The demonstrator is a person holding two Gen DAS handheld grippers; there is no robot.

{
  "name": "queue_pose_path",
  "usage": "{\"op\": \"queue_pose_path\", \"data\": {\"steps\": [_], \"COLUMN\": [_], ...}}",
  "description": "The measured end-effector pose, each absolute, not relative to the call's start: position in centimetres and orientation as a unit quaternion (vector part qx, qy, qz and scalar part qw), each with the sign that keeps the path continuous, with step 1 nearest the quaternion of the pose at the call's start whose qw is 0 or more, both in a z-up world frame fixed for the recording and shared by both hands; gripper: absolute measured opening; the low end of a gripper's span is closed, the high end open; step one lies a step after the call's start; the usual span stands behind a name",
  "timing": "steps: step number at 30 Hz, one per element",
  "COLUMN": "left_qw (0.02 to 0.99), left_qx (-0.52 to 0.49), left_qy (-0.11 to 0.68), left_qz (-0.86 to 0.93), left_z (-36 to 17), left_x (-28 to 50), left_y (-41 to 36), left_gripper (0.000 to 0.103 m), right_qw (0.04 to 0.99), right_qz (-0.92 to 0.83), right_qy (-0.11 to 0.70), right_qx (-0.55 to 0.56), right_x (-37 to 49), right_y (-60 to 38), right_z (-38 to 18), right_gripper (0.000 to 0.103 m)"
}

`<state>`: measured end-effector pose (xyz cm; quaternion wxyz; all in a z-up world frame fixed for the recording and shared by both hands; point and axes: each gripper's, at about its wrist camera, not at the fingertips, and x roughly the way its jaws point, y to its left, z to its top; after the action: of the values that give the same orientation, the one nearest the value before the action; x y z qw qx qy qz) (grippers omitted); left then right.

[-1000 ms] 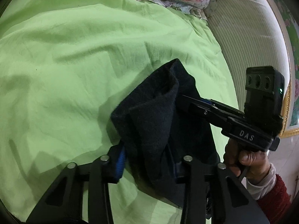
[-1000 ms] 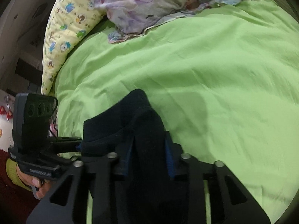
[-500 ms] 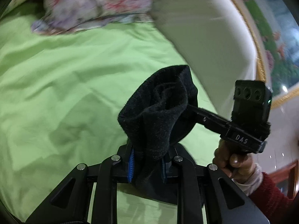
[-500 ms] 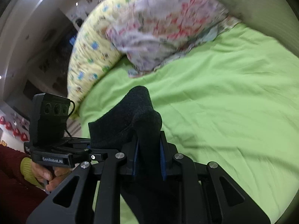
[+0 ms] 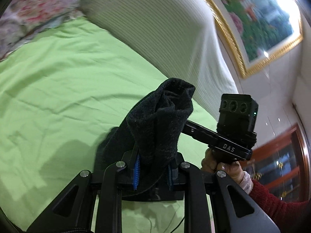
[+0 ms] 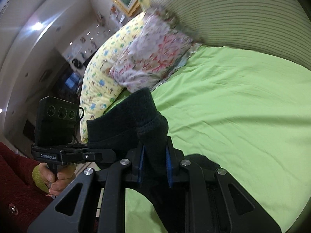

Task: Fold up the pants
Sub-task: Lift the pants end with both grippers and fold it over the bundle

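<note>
1. Pants (image 5: 159, 124): dark, fleecy, thick fabric. They are held up off the green bed (image 5: 58, 101), bunched between the 2 tools, the rest hanging down out of view below.
2. Left tool (image 5: 153, 172): closed on a thick fold of the pants, cloth squeezed between the blue pads (image 5: 137, 172).
3. Right tool (image 6: 154, 167): closed likewise on a ribbed, stitched band, probably a waistband or a cuff; I cannot tell which.
4. Handling, as judgement: soft and limp, no stiffness, so it will sag and crumple wherever it is unsupported. Light enough for 2 pinch holds. The fleece looks grippy, so slipping seems unlikely. Not fragile.
5. Where to hold, as judgement: the 2 ends of 1 edge, well apart, so the cloth hangs flat. At present the holds sit near each other and the fabric bunches.
6. Surroundings: floral pillow (image 6: 153, 52) and a yellow patterned pillow (image 6: 97, 89) at the far end of the bed; striped headboard (image 5: 165, 31); framed picture (image 5: 258, 19) on the wall.
7. Obstruction: the sheet below looks free for laying down; the pillows are well apart from the pants. Each tool's handle crowds the other.
</note>
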<state>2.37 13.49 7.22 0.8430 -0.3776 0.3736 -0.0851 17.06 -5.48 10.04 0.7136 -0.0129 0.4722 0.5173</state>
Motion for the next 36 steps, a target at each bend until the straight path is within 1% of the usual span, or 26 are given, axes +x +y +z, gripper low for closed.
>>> {"op": "queue_pose_path", "data": {"steps": [14,26,28,29,31,36], "left_qw": [0.839,0.820,0.819,0.818,0.817,0.809], "left_qx": [-0.301,-0.228,-0.212,-0.205,-0.191,-0.160], "left_qy": [0.421,0.484,0.493,0.498,0.505,0.521], "left_qz": [-0.167,-0.204,-0.203,-0.202,-0.202,-0.218], "left_z": [8.1,4.7,3.9,3.5,3.0,1.9], "left_x": [5.3,8.2,8.6,8.9,9.4,10.7], "left_y": [1.9,-6.4,-7.8,-8.4,-9.5,-12.6], "left_gripper": [0.021,0.021,0.021,0.021,0.021,0.032], "right_qw": [0.764,0.790,0.794,0.797,0.797,0.806], "right_qz": [0.458,0.381,0.366,0.355,0.338,0.294], "right_qy": [0.451,0.471,0.476,0.481,0.491,0.505], "right_qx": [0.053,0.091,0.092,0.091,0.097,0.094], "right_x": [14.7,13.1,13.0,13.0,13.2,12.8], "right_y": [-15.2,-21.6,-22.4,-22.7,-23.4,-25.1], "right_z": [10.7,7.1,6.5,6.2,5.5,4.6], "right_gripper": [0.020,0.020,0.021,0.024,0.025,0.027]}}
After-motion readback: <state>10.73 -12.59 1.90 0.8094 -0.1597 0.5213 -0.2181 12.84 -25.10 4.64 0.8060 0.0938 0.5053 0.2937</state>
